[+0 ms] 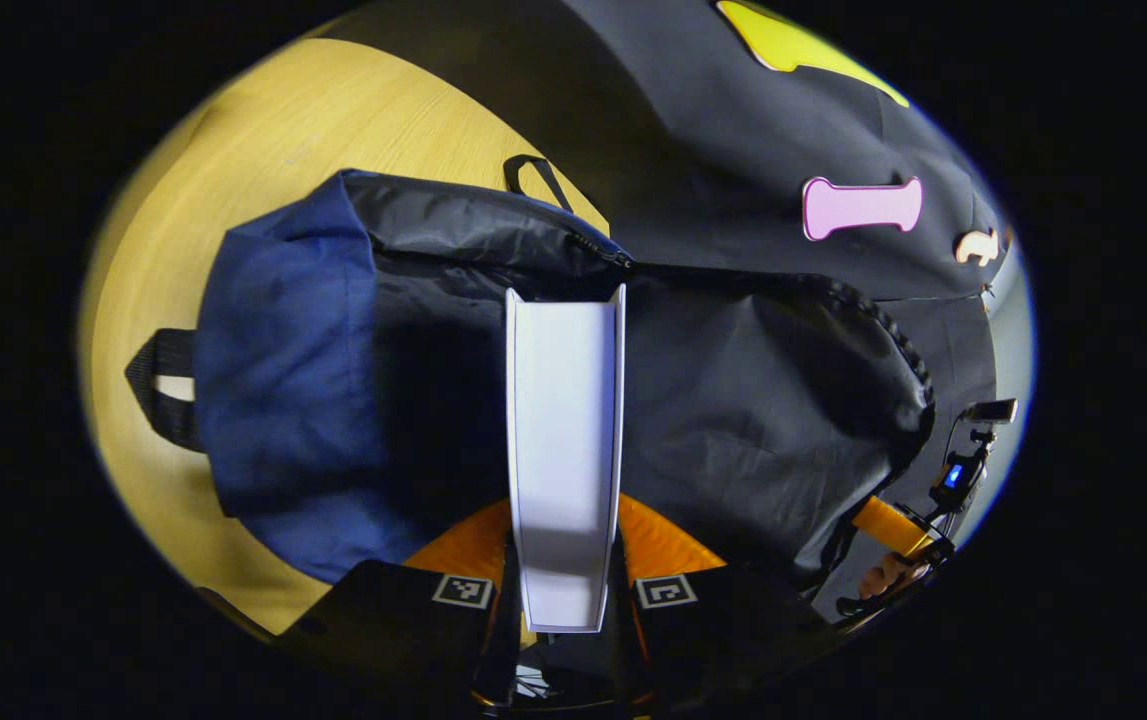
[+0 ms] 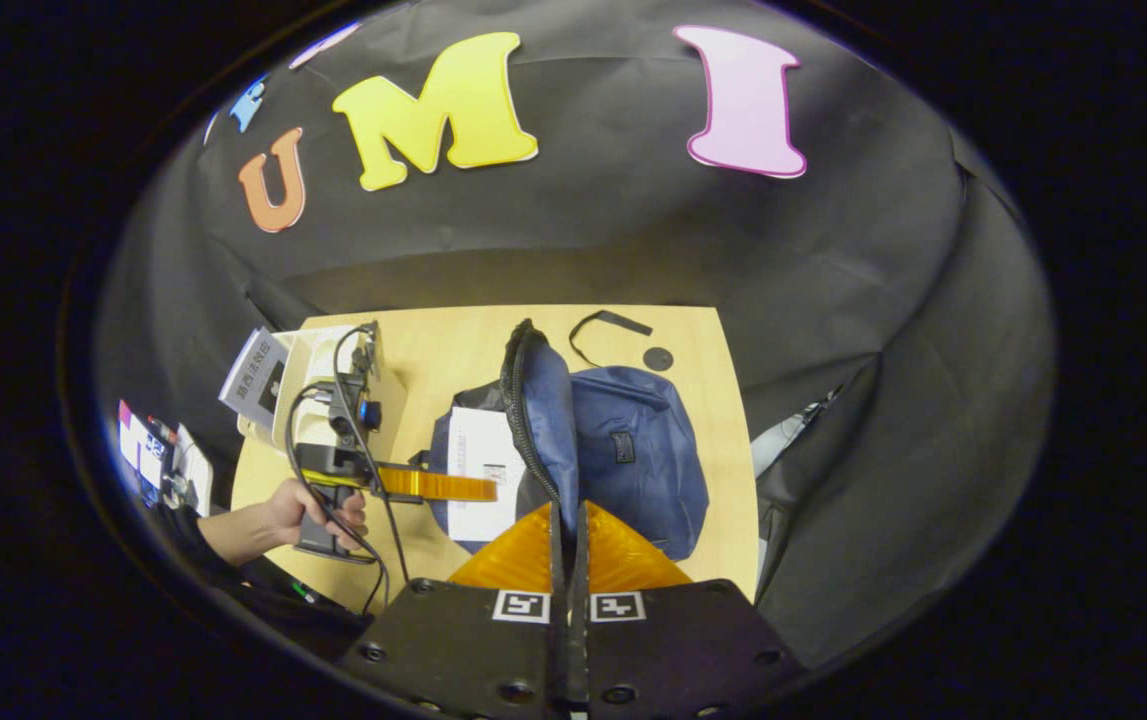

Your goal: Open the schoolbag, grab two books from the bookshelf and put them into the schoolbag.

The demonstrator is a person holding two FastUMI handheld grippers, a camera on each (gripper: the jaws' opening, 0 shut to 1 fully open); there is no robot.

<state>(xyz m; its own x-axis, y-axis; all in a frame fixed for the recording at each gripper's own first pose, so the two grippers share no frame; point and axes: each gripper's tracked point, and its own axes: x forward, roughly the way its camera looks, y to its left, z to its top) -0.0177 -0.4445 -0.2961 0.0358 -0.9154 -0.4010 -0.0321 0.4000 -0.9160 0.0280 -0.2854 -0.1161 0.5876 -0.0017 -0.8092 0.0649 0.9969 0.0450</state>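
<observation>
Left gripper view: the left gripper (image 1: 565, 560) pinches a white book (image 1: 565, 440) edge-on between its two fingers, the book reaching forward over the open mouth of the navy schoolbag (image 1: 283, 380), whose black lining (image 1: 733, 400) is exposed. The schoolbag lies on a light wooden table (image 1: 263, 130). Right gripper view: the right gripper (image 2: 567, 545) has its fingers pressed together on the raised edge of the schoolbag's flap (image 2: 533, 430), holding it up; the book's white cover (image 2: 478, 470) lies in the opening beside it. At the table's far left corner stands the bookshelf (image 2: 318, 375), with more books (image 2: 255, 378) leaning beside it.
</observation>
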